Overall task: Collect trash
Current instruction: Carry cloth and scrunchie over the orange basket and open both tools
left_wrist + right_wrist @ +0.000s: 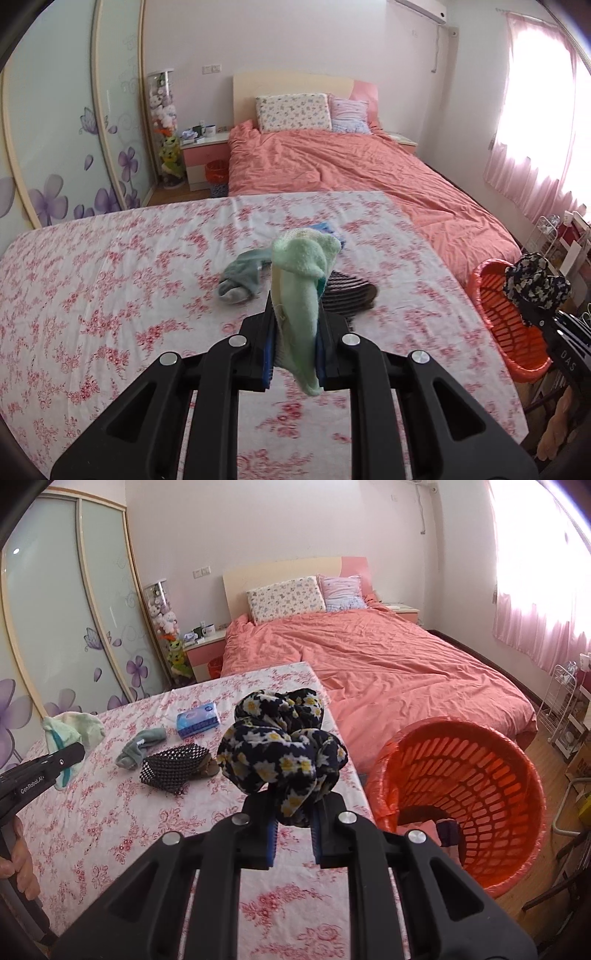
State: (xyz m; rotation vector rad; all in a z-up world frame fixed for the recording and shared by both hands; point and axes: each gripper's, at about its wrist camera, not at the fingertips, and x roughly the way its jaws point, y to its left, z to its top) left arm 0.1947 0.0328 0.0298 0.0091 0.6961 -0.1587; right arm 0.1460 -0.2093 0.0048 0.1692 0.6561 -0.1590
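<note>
My left gripper is shut on a pale green sock, lifted above the flowered table; in the right wrist view the same sock shows at the left. My right gripper is shut on a dark floral cloth, held above the table's right edge beside the orange basket. That floral cloth also shows over the basket in the left wrist view. On the table lie a grey-green sock, a black mesh item and a blue tissue pack.
A bed with a coral cover stands beyond the table. Sliding wardrobe doors run along the left. A white wire rack and a pink curtain are at the right. A hand holds the left tool.
</note>
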